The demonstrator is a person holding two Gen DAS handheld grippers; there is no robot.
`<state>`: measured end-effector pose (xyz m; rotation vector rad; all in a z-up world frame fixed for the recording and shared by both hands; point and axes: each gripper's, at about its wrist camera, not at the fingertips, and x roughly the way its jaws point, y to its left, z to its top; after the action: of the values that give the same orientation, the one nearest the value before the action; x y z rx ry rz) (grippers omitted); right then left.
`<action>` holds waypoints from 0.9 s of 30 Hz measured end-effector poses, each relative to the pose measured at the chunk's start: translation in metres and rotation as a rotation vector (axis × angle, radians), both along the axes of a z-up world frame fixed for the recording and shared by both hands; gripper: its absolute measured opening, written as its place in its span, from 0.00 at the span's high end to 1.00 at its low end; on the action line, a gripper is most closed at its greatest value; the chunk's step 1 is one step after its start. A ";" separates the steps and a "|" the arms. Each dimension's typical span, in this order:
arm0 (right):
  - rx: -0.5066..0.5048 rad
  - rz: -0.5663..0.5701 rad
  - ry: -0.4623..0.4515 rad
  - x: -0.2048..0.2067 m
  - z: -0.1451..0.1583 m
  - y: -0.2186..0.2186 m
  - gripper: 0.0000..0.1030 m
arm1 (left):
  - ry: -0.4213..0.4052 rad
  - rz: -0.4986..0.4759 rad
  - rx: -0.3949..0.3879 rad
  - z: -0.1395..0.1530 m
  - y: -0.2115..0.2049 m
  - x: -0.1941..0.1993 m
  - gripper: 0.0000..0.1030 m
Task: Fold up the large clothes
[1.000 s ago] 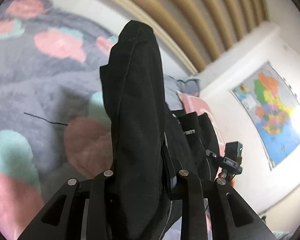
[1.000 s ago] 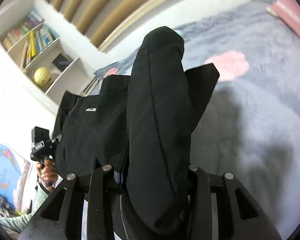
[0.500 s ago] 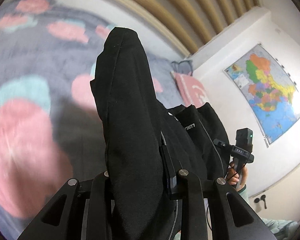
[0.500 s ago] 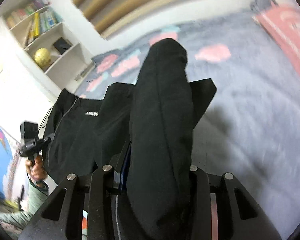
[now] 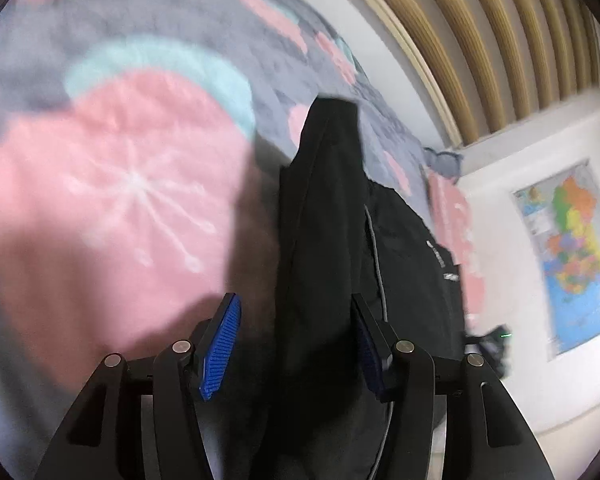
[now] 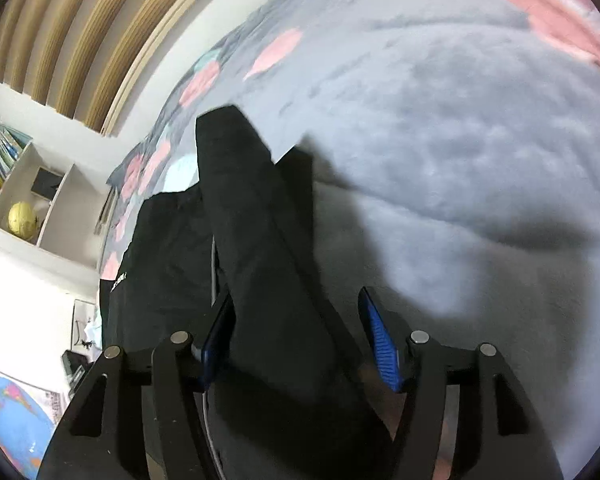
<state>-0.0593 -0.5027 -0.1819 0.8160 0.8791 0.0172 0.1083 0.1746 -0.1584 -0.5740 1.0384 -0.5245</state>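
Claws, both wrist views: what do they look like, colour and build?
Left claw and right claw match: matte black angular linkage arms, round silver pivot pins, ribbed blue pads on the inner faces of the fingers. No markings, cables or sleeves visible.

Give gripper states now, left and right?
Left gripper: open, jacket sleeve lying loose between its fingers.
Right gripper: open, jacket sleeve between its fingers, unclamped.

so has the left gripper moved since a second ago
Yes. The left gripper has opened off the black jacket and dropped closer to the blanket, whose pink flower now looms larger; the wall map sits lower right.
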 end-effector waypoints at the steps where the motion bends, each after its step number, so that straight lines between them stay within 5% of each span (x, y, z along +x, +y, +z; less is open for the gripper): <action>1: -0.050 -0.014 0.001 -0.003 0.009 0.001 0.36 | -0.045 -0.003 0.062 0.015 -0.004 -0.007 0.46; 4: -0.281 -0.028 -0.056 -0.020 0.063 0.022 0.36 | -0.173 -0.041 0.128 0.059 -0.021 -0.023 0.46; 9: -0.427 0.130 -0.164 0.000 0.129 0.116 0.36 | -0.310 -0.162 0.182 0.104 -0.091 -0.043 0.46; 12: -0.430 0.202 -0.136 0.021 0.118 0.147 0.40 | -0.314 -0.193 0.298 0.091 -0.134 -0.043 0.46; 15: -0.446 0.282 -0.020 0.064 0.073 0.184 0.53 | -0.183 -0.176 0.424 0.044 -0.167 -0.023 0.46; 19: -0.414 0.238 0.100 0.092 0.019 0.186 0.53 | -0.141 -0.110 0.380 0.022 -0.166 -0.015 0.46; 22: -0.400 0.200 0.097 0.090 0.019 0.184 0.52 | -0.128 -0.073 0.342 0.022 -0.158 -0.013 0.46; 27: -0.388 0.164 0.050 0.076 0.027 0.186 0.41 | -0.212 -0.052 0.420 0.032 -0.168 -0.037 0.46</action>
<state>0.0165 -0.3162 -0.1552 0.3827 0.9571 -0.0287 0.0717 0.0063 -0.1267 -0.1166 0.9271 -0.3876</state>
